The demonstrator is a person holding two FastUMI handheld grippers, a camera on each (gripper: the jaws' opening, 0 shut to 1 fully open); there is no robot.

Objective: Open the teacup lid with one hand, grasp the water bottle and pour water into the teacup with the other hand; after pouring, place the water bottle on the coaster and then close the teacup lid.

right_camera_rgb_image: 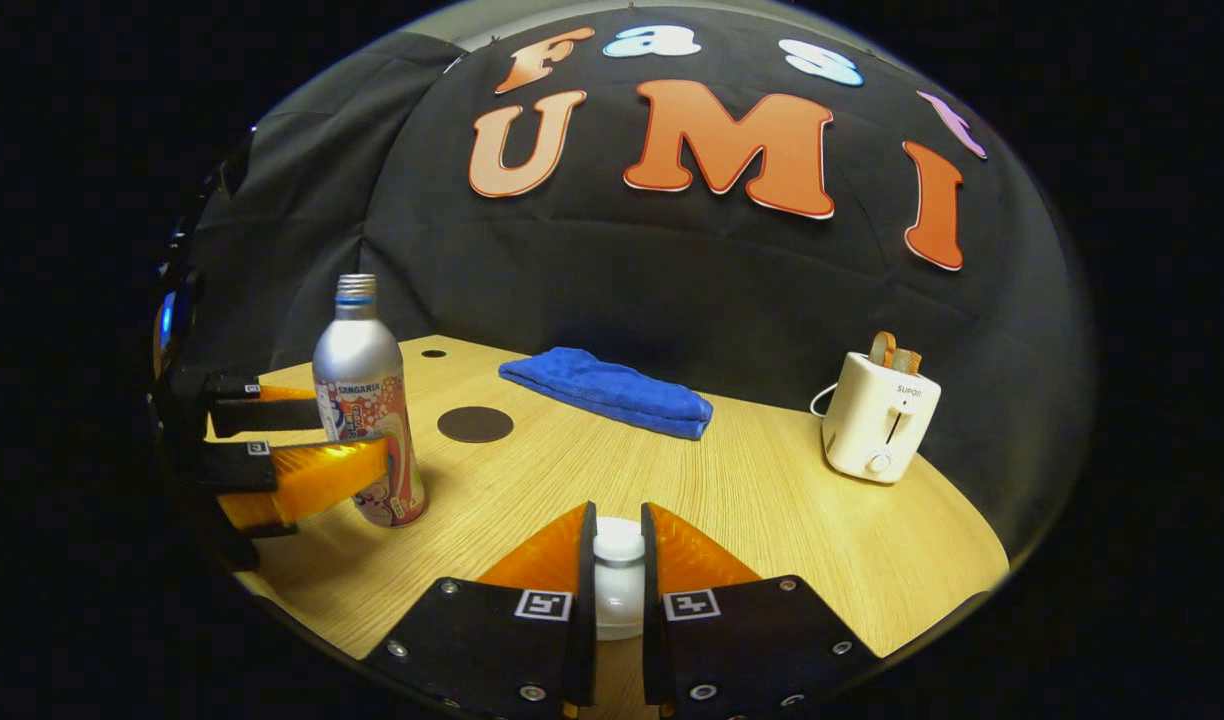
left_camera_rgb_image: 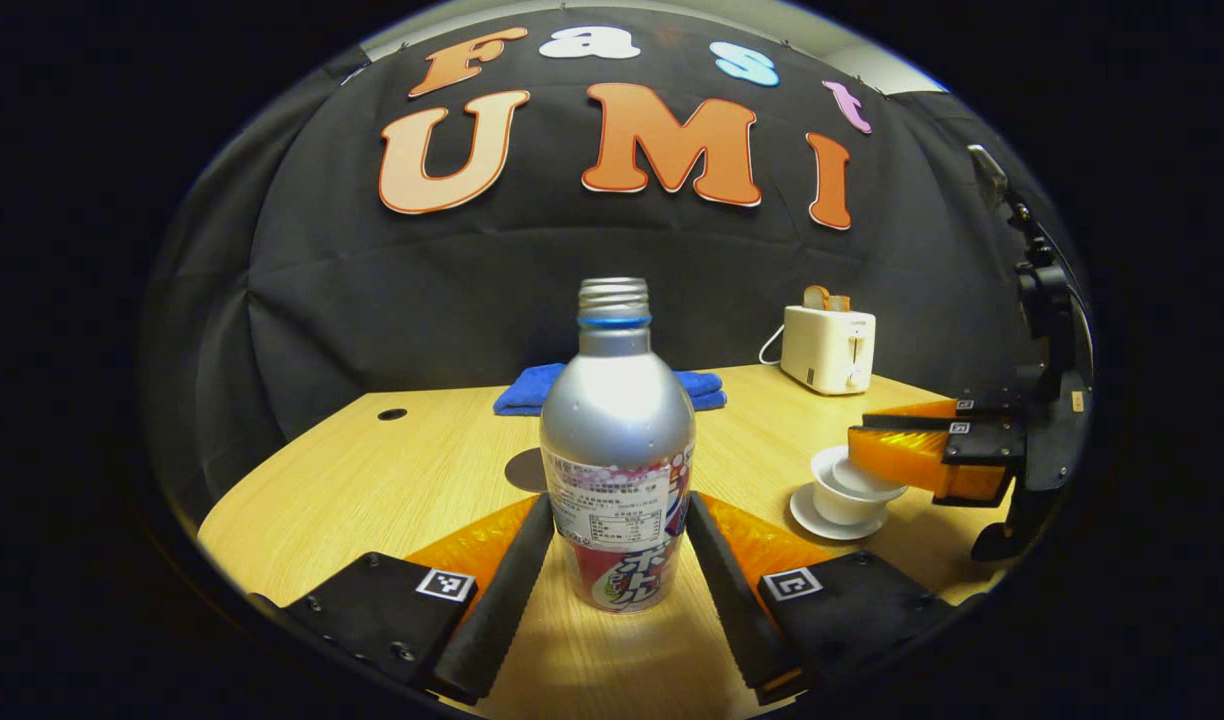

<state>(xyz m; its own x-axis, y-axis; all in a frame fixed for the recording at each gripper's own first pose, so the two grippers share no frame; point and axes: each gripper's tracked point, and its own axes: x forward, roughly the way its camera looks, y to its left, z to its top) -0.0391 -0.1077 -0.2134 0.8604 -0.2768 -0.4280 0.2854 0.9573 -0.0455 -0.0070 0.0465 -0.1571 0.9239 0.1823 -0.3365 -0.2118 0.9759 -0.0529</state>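
Observation:
A silver water bottle (left_camera_rgb_image: 617, 420) with no cap stands upright on the wooden table (left_camera_rgb_image: 392, 470). My left gripper (left_camera_rgb_image: 620, 500) is shut on its labelled lower half, one finger on each side; the right gripper view shows the same hold on the bottle (right_camera_rgb_image: 364, 400) from the side. A white teacup (left_camera_rgb_image: 838, 502) sits on a saucer (left_camera_rgb_image: 810, 518) to the right. Its lid (left_camera_rgb_image: 869, 479) is tilted above the rim, and my right gripper (left_camera_rgb_image: 858, 432) holds it. In the right gripper view that gripper (right_camera_rgb_image: 619, 512) is shut on the lid's knob (right_camera_rgb_image: 619, 545). A dark round coaster (right_camera_rgb_image: 475, 424) lies behind the bottle.
A folded blue towel (right_camera_rgb_image: 612, 392) lies at the back of the table. A white toaster (right_camera_rgb_image: 880, 415) with bread in it stands at the back right. A small hole (left_camera_rgb_image: 392, 413) marks the table's far left. Bare wood lies between the coaster and the toaster.

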